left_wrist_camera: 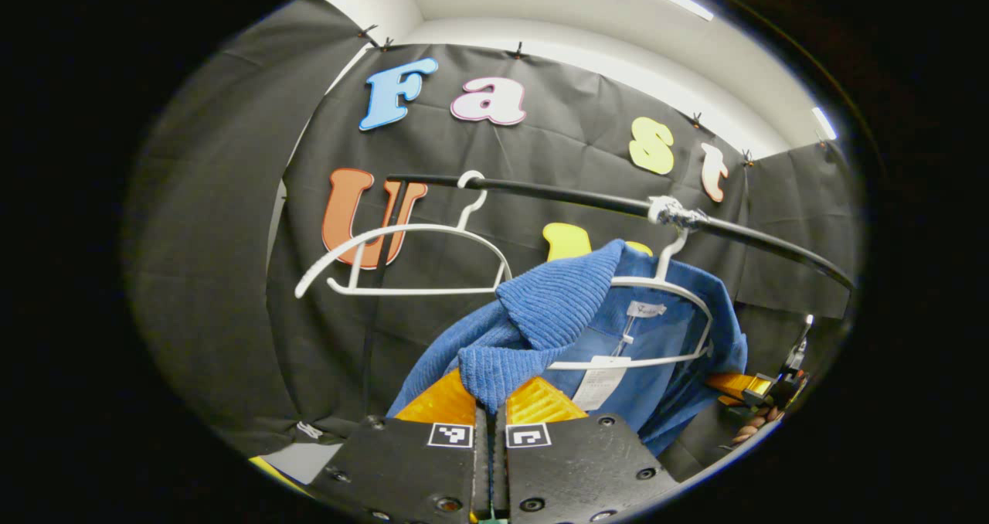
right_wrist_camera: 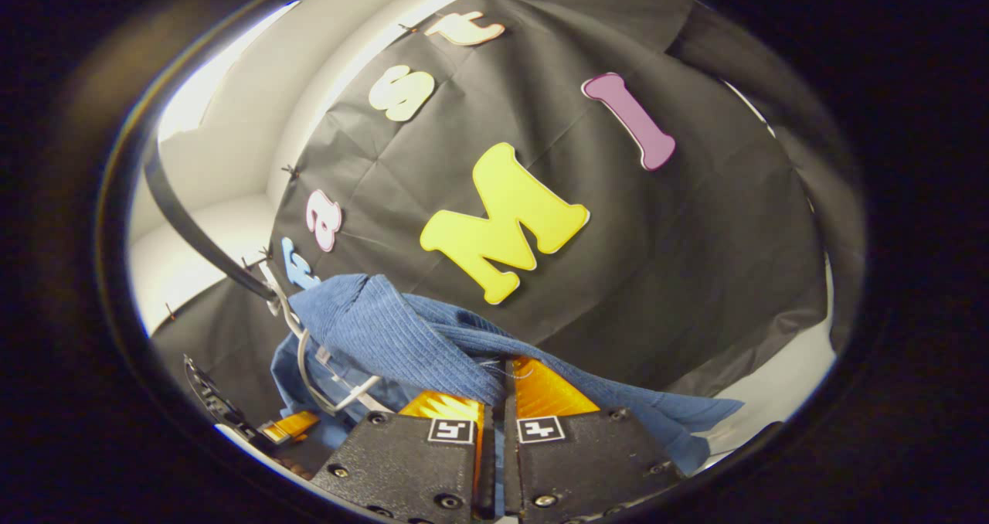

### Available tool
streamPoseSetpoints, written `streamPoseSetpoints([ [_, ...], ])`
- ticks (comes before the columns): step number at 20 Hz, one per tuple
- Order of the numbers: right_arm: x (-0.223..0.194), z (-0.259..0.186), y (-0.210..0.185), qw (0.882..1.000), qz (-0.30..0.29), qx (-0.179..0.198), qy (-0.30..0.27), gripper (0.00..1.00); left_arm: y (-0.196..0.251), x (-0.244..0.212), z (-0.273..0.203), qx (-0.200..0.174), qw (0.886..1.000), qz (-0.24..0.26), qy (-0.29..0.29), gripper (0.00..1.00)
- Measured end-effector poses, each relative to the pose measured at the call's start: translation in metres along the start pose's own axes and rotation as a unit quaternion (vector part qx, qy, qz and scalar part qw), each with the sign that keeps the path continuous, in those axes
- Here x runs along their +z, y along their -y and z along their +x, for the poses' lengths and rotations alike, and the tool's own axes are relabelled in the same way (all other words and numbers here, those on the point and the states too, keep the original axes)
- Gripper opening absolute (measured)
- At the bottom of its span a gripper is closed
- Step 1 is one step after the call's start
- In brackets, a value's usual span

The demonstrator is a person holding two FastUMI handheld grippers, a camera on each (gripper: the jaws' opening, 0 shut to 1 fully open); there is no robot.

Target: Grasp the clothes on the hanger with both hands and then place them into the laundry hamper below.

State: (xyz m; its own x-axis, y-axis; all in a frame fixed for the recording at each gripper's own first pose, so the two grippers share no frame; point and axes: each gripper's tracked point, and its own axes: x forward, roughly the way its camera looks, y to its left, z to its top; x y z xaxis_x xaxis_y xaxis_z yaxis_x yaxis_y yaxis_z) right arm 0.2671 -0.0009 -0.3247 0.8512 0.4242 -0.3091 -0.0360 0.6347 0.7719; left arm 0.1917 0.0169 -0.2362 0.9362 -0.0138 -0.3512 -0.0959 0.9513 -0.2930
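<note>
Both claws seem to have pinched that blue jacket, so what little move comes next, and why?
Probably lift the blue jacket up and off the white hanger. The left gripper and right gripper both look clamped on its fabric, yet the hanger is still inside the jacket and hooked on the black rail.

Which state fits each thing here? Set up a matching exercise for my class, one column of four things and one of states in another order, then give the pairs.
Things
1. blue garment
2. empty white hanger
3. black rail
4. left gripper

States
A. hangs bare on the rail
B. shut on blue fabric
C. carries two hangers
D. partly pulled off its hanger, held on both sides

Pairs: 1-D, 2-A, 3-C, 4-B
</note>
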Motion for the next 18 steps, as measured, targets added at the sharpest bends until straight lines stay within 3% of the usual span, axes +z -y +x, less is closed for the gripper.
streamPoseSetpoints([
  [9, 0.042, 0.015, -0.019, 0.993, 0.092, 0.06, 0.031, 0.07, -0.02, 0.045, 0.005, 0.009, 1.0, 0.022, 0.015, 0.02],
  [14, 0.07, 0.026, -0.026, 0.991, 0.103, 0.076, 0.049, 0.07, -0.027, 0.054, 0.019, 0.003, 1.0, 0.017, 0.014, 0.02],
  [15, 0.074, 0.029, -0.026, 0.99, 0.104, 0.078, 0.051, 0.07, -0.025, 0.052, 0.021, -0.006, 1.0, 0.01, 0.009, 0.07],
  [16, 0.079, 0.032, -0.024, 0.989, 0.11, 0.079, 0.053, 0.07, -0.028, 0.051, 0.022, -0.004, 1.0, 0.011, 0.005, 0.02],
  [18, 0.085, 0.037, -0.019, 0.989, 0.114, 0.074, 0.055, 0.07, -0.035, 0.054, 0.026, -0.003, 1.0, 0.009, 0.002, 0.02],
])
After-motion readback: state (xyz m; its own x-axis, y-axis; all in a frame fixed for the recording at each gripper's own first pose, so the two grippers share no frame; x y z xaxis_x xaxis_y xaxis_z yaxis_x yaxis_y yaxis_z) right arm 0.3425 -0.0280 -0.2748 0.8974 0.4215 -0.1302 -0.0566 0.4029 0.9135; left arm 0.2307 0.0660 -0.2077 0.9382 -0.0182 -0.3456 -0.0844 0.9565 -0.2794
